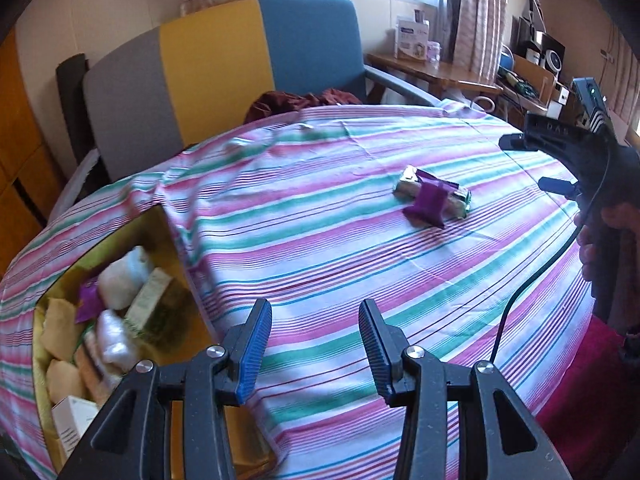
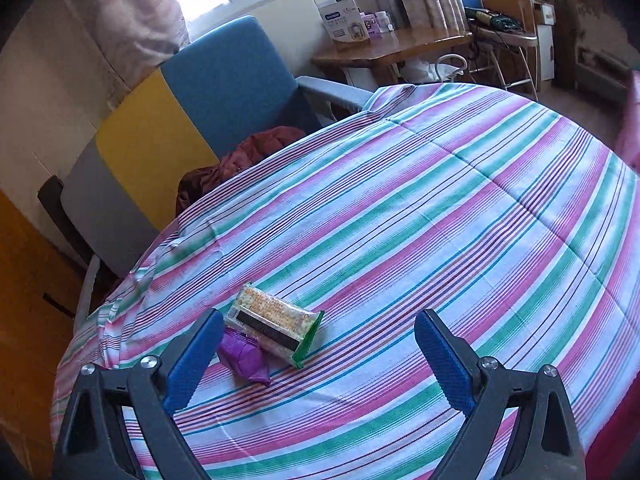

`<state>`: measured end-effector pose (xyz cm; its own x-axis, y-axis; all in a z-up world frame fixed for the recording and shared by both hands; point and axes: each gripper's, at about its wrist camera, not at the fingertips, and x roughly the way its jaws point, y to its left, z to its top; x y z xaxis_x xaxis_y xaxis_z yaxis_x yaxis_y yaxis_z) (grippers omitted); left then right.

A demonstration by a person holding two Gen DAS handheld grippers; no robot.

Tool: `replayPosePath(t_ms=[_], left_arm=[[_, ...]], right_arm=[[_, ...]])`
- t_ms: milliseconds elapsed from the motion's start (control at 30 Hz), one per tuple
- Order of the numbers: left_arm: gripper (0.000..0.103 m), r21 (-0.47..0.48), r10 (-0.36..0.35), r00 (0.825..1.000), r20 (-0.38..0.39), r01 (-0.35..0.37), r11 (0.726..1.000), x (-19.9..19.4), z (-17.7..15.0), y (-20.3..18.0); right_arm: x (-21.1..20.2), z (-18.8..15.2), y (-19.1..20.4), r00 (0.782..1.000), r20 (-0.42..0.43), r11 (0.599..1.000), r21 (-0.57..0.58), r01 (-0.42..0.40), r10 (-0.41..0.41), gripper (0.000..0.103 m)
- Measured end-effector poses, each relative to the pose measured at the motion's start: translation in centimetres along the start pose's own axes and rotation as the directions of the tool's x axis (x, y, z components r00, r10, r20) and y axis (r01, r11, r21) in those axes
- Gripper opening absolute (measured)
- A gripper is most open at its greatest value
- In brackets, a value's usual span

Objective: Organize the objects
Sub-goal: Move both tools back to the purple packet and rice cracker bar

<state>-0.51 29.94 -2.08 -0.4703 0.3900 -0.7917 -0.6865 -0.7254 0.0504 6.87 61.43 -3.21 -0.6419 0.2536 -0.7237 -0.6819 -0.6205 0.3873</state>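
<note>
Two packets left out on the striped cloth. At far left, yellow box crammed with packets. Left gripper parted, empty. Green packet touching purple packet. Right gripper spread wide, empty, just beside both.

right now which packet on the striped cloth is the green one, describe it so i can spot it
Look at the striped cloth covering the table; only two packets lie out on it, touching, just ahead of the right gripper. The green-edged packet is the long flat speckled bar with a dark strip, lying partly over the smaller, crumpled purple packet.
</note>
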Motion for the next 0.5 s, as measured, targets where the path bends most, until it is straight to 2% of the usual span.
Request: replayPosePath(t_ms=[300, 500], left_arm=[[0.045, 0.028, -0.036, 0.999, -0.035, 0.037, 0.999, 2.4, 1.1, -2.0], [0.045, 0.000, -0.096, 0.994, -0.062, 0.096, 0.995, 4.3, 2.6, -2.8]], right_arm=[[-0.2, 0.3, -1.0, 1.000, -0.002, 0.997, 0.067, -0.025, 0.026, 0.097], [-0.3, 0.5, -1.3, 0.999, -0.002, 0.995, 0.094, -0.037, 0.037, 0.098]])
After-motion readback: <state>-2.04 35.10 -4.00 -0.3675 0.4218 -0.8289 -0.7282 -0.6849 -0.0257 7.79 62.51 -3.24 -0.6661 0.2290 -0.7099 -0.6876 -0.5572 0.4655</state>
